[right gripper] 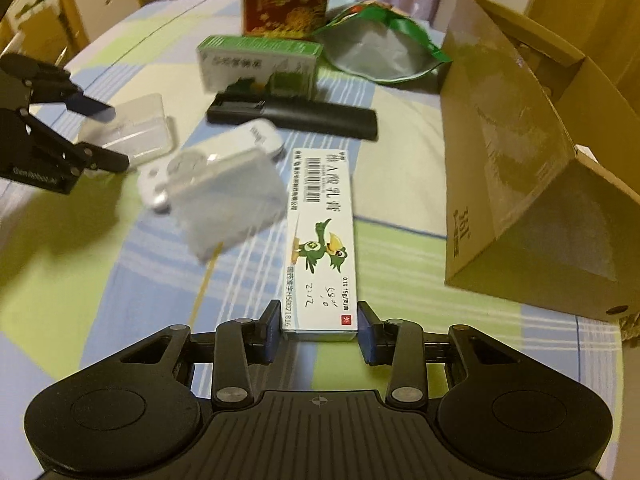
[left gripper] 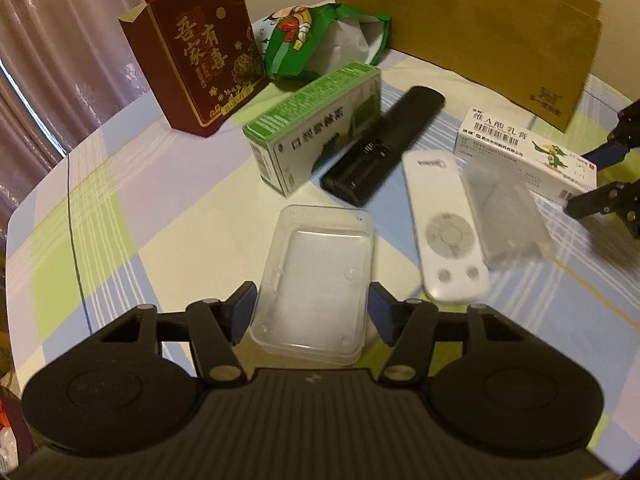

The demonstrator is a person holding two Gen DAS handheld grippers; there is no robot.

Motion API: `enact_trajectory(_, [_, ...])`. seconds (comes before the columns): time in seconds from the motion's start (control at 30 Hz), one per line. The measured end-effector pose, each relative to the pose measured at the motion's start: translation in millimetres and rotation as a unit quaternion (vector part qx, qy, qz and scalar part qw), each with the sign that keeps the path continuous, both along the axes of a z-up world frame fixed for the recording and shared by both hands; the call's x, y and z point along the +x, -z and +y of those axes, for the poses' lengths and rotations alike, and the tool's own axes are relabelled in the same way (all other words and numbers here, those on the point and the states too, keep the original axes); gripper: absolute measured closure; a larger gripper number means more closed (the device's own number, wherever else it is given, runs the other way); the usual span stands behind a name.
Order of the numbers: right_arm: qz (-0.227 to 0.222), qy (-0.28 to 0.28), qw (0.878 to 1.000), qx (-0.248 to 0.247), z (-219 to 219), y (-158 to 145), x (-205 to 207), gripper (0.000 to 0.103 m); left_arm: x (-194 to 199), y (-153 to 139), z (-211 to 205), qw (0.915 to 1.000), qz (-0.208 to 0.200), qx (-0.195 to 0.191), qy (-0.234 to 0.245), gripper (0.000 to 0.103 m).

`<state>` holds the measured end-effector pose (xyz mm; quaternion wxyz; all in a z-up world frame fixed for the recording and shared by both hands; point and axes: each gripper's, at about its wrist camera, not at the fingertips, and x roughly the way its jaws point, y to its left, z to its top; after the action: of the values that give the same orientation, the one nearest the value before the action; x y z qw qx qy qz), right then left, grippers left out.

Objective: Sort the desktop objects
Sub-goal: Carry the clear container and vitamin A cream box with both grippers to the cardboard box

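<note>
My left gripper [left gripper: 312, 308] is open, its fingers on either side of a clear plastic case [left gripper: 316, 280] lying on the checked tablecloth. My right gripper [right gripper: 319, 326] is open around the near end of a white ointment box [right gripper: 320, 236] with a green bird on it. Between them lie a white remote [left gripper: 444, 232] and a blurred clear lid [left gripper: 504, 216] partly over it. A black remote [left gripper: 384, 148] with its battery bay open lies behind, beside a green and white medicine box [left gripper: 316, 128].
A dark red gift box [left gripper: 200, 52] stands at the back left, with a green snack bag [left gripper: 320, 36] next to it. An open cardboard box [right gripper: 532, 160] stands at the right. The table edge [left gripper: 24, 208] curves round on the left.
</note>
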<state>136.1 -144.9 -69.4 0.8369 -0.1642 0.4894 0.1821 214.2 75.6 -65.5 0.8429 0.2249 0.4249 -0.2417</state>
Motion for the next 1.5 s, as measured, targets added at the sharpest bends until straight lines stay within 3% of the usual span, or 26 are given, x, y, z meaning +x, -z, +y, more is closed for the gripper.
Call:
enact_trajectory(0.23, [-0.008,-0.003,1.000,0.001,-2,2,-4,0.064,-27,0,7,0.9998,0.019,0.007,-0.003,0.047])
enact_trajectory(0.27, [-0.010,-0.001,1.000,0.002,-2,1,-2,0.057,-28,1,8,0.9998,0.019,0.009,-0.003,0.046])
enact_trajectory(0.33, [-0.019,0.004,1.000,0.007,-2,-1,1,0.028,-28,1,8,0.9997,0.019,0.012,-0.005,0.044])
enact_trajectory(0.47, [-0.021,0.008,1.000,0.020,0,-1,9,0.028,-26,1,7,0.9997,0.020,0.014,-0.006,0.037])
enact_trajectory(0.7, [-0.010,0.006,0.999,0.035,2,6,26,0.028,-19,2,3,0.9996,0.024,0.014,-0.005,0.037])
enact_trajectory(0.73, [-0.009,0.007,0.999,0.036,1,7,27,0.032,-18,2,3,0.9996,0.025,0.014,-0.006,0.037])
enact_trajectory(0.8, [-0.005,0.008,0.999,0.044,0,6,28,0.053,-16,1,2,0.9995,0.028,0.014,-0.006,0.038])
enact_trajectory(0.87, [-0.004,0.010,0.999,0.045,0,5,28,0.065,-16,1,2,0.9994,0.031,0.011,-0.007,0.048])
enact_trajectory(1.13, [-0.020,0.005,0.999,0.041,-5,-17,16,0.066,-25,-7,4,0.9996,0.019,0.013,-0.019,0.049])
enact_trajectory(1.5, [-0.068,0.002,0.996,0.062,-12,-72,-6,0.066,-41,-52,8,0.9992,-0.020,-0.008,-0.034,0.049])
